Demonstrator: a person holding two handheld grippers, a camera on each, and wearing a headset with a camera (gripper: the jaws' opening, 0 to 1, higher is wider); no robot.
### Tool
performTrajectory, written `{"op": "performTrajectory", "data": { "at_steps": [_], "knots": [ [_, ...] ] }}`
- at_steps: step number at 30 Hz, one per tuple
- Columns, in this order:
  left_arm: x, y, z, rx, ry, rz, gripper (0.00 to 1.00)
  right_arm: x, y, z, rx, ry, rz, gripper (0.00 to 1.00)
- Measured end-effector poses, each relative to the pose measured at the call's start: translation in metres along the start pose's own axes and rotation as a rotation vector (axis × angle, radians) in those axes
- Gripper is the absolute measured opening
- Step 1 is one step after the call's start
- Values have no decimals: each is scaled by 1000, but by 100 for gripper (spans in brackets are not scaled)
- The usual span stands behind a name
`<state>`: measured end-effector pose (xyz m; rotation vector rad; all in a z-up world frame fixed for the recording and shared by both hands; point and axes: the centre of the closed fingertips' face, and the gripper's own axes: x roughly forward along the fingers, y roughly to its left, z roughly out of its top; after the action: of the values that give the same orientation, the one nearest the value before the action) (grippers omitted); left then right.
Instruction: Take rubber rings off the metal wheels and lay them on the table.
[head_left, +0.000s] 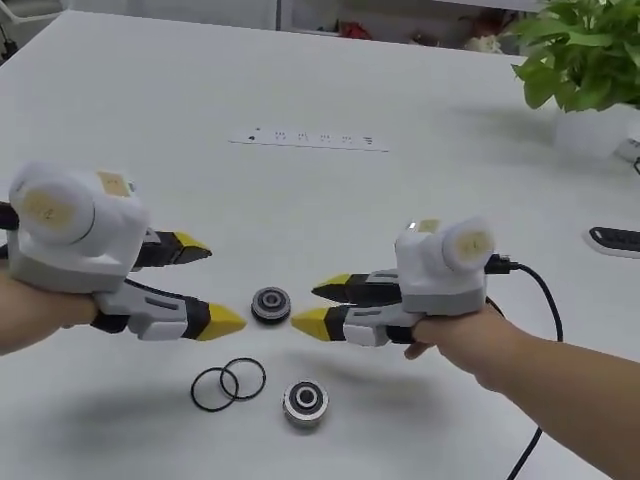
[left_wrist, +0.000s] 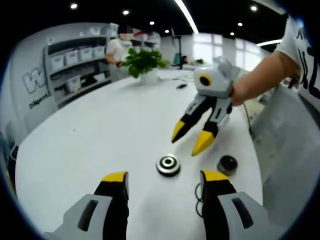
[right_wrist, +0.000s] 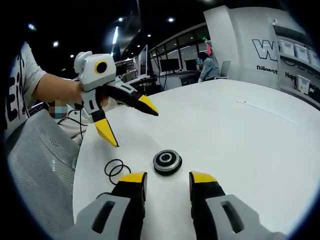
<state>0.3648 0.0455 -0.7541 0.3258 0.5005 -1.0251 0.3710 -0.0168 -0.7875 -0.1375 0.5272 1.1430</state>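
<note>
Two metal wheels lie on the white table (head_left: 320, 90). One wheel (head_left: 271, 304) (left_wrist: 168, 165) (right_wrist: 167, 161) sits between the two grippers; the other wheel (head_left: 305, 402) (left_wrist: 227, 164) lies nearer me. Two black rubber rings (head_left: 228, 383) (right_wrist: 115, 168) lie overlapping on the table, left of the near wheel. My left gripper (head_left: 218, 283) (left_wrist: 164, 179) is open, just left of the middle wheel, with nothing in it. From the right, my right gripper (head_left: 322, 303) (right_wrist: 165, 178) faces the same wheel, open and empty.
A potted plant (head_left: 580, 60) (left_wrist: 144, 62) stands at the far right of the table. A black cable (head_left: 540, 330) trails from the right gripper toward the near edge. A dark flat object (head_left: 614, 240) lies at the right edge. A printed white strip (head_left: 310, 138) lies mid-table.
</note>
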Motion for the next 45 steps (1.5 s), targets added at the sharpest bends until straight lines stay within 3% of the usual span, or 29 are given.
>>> {"op": "performTrajectory", "data": {
  "at_steps": [22, 32, 45],
  "knots": [
    [29, -3, -1, -4, 15, -50, 48, 11, -3, -3, -35, 8, 5, 36],
    [42, -7, -2, -4, 21, -73, 34, 15, -4, -4, -32, 7, 10, 36],
    [53, -12, -5, 1, 38, -90, 25, 17, -2, -4, -34, 7, 15, 36]
  ]
}}
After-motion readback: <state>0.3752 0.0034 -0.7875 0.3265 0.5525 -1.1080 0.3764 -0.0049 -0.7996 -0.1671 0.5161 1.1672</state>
